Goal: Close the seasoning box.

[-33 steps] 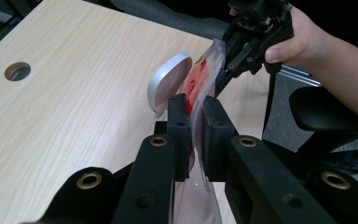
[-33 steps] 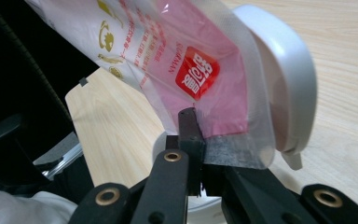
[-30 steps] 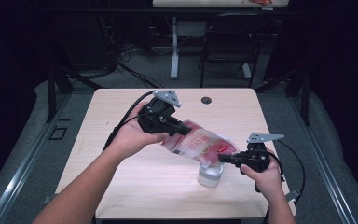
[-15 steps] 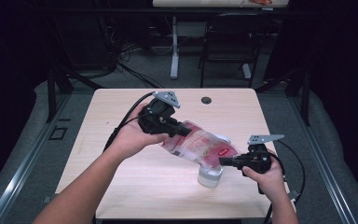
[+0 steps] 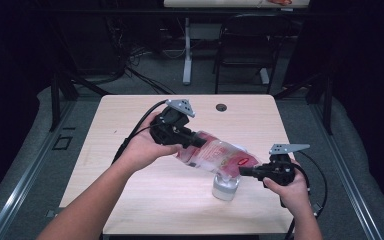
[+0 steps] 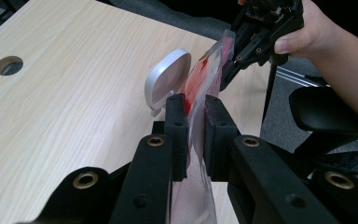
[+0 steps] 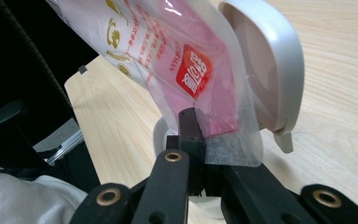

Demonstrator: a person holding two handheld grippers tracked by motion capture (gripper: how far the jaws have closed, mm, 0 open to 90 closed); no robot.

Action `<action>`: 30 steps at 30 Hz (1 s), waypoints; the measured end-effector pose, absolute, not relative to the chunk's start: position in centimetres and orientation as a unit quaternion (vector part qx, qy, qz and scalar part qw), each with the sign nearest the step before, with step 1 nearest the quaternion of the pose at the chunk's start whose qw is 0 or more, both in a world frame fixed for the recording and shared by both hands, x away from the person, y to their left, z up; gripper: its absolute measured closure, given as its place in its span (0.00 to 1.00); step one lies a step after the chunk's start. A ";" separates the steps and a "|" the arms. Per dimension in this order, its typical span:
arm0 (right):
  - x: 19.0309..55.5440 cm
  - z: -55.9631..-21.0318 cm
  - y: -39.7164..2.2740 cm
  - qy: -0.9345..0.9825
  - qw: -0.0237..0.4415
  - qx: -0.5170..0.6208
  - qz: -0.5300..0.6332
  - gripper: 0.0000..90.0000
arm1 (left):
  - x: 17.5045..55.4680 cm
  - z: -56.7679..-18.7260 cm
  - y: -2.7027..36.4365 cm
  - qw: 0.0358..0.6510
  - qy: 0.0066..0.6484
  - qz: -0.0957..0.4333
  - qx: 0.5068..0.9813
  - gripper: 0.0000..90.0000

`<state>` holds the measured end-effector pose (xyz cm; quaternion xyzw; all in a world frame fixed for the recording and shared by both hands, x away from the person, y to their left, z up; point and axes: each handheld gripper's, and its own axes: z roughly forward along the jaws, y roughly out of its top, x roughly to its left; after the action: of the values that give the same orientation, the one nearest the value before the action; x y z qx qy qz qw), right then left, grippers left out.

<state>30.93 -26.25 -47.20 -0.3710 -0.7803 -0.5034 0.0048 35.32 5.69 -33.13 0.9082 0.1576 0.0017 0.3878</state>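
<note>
Two claws, left claw (image 5: 196, 141) and right claw (image 5: 243, 172), pinch opposite ends of the pouch (image 5: 219, 156) stretched between them.

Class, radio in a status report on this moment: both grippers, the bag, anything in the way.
Left gripper shut on one end of the bag, right gripper shut on the other. Bag slung above the white container, its lid open. Nothing in the way.

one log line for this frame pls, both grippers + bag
left gripper: shut on plastic bag | right gripper: shut on plastic bag's other end | bag: held tilted above white container with open lid | table
</note>
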 end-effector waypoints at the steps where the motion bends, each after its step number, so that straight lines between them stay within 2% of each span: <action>1: 30.9 -47.2 -26.3 -0.780 0.002 -0.371 -0.504 1.00 | 35.3 -33.1 5.7 0.387 0.157 0.003 0.908 0.91; 11: 30.8 -47.1 -25.8 -0.779 -0.003 -0.367 -0.507 1.00 | 35.2 -33.2 6.3 0.391 0.163 0.006 0.906 0.91; 12: 30.8 -47.0 -25.8 -0.780 -0.006 -0.368 -0.507 1.00 | 35.1 -33.0 6.3 0.379 0.167 0.021 0.910 0.90; 13: 30.8 -47.0 -25.8 -0.779 -0.009 -0.369 -0.507 1.00 | 35.2 -33.2 6.4 0.392 0.163 0.008 0.905 0.90; 25: 30.7 -46.9 -25.6 -0.766 -0.024 -0.370 -0.524 0.99 | 35.1 -34.0 7.8 0.401 0.182 0.011 0.898 0.87; 27: 30.7 -46.9 -25.5 -0.762 -0.027 -0.372 -0.529 0.99 | 34.9 -34.1 8.1 0.395 0.189 0.024 0.899 0.87; 30: 30.6 -46.9 -25.4 -0.759 -0.030 -0.371 -0.534 0.99 | 35.0 -34.6 8.6 0.408 0.190 0.013 0.893 0.87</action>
<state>30.61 -25.44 -46.85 -0.3711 -0.7594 -0.5335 -0.0302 34.96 8.63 -34.59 0.8932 0.1895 0.0126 0.4076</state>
